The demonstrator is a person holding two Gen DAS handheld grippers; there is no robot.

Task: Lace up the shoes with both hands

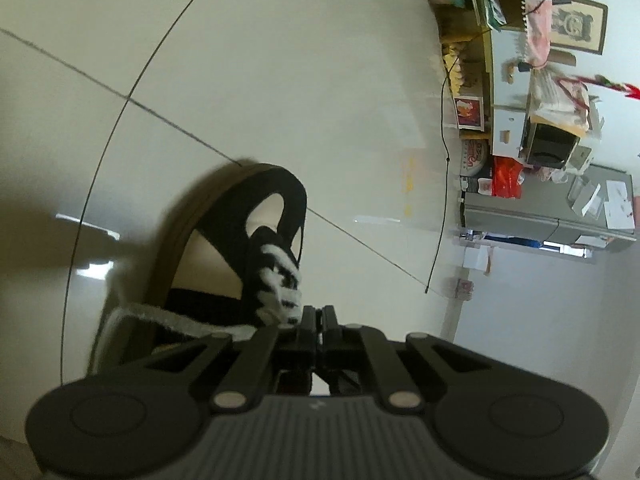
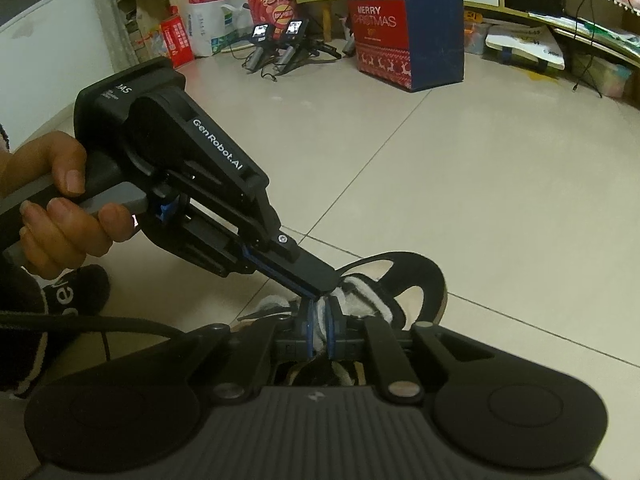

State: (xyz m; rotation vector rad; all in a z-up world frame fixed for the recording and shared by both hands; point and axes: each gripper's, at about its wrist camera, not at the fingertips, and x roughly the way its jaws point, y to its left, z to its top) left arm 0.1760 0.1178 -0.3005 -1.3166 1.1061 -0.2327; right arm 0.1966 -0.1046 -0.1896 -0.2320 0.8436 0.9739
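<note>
Fuzzy white lace (image 1: 280, 280) runs up the black-and-cream shoe (image 1: 240, 232), which sits on the pale tiled floor (image 1: 280, 80). Both tools meet over the top of the lacing. The right tool (image 2: 319, 330) is pinched narrow on a bit of lace between its blue pads. The left tool (image 2: 326, 286) comes in from the side, tip right against the same strand, fingers drawn together; whether it actually has lace I cannot tell. A loose end (image 1: 160, 316) trails off beside the sole. To my eye the pass between tools is the step here: one should keep its pinch firm until the other clearly has the strand, then pull along the eyelet line, slowly, so the shoe doesn't tip or slide on the smooth tile.
</note>
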